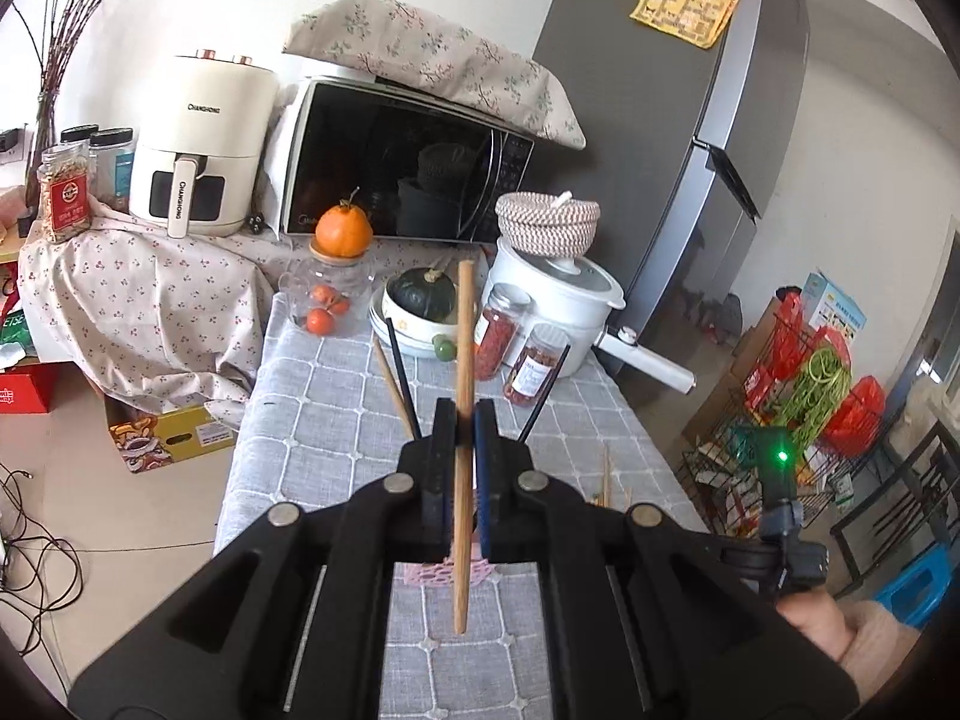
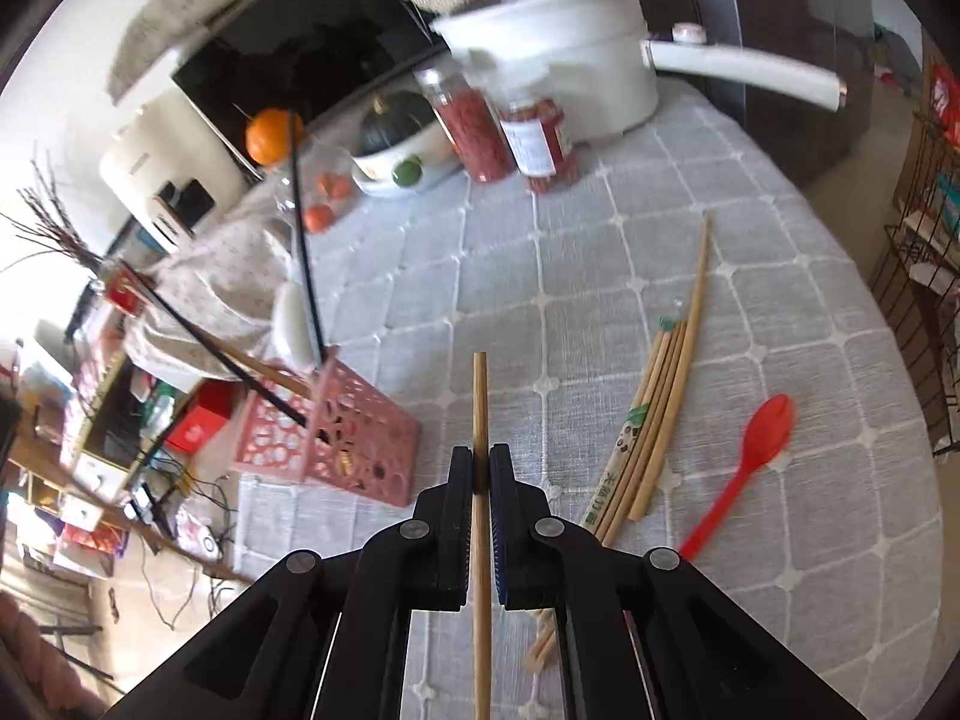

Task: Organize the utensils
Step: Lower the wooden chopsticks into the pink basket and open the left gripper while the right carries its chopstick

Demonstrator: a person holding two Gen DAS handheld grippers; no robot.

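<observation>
Each gripper is pinching its own plain wooden chopstick. The left gripper (image 1: 463, 420) has its black jaws pressed tight on a round, light-brown chopstick (image 1: 462, 360) that stands nearly upright, its top poking up in front of the dark green squash (image 1: 420, 294) in a white bowl. The right gripper (image 2: 480, 468) is clamped the same way on another wooden chopstick (image 2: 480, 396), thin and straight, sticking forward past the fingertips over the desk (image 2: 480, 276).

To the left in the right wrist view sits the pink plastic basket (image 2: 354, 438), boxy with round holes punched through its walls, and a couple of black chopsticks (image 2: 306, 252) plus a wooden one lean out of it. On the other side, a loose bundle of wooden chopsticks (image 2: 666, 396) lies flat on the grey quilted cloth with its white grid stitching, one in a printed paper sleeve. Just beside that lies a glossy red plastic spoon (image 2: 750, 462).

Further back there are two clear jars (image 2: 510, 132) of red dried stuff, a white pot (image 2: 570, 48) with a long handle, and a woven basket on its lid.
</observation>
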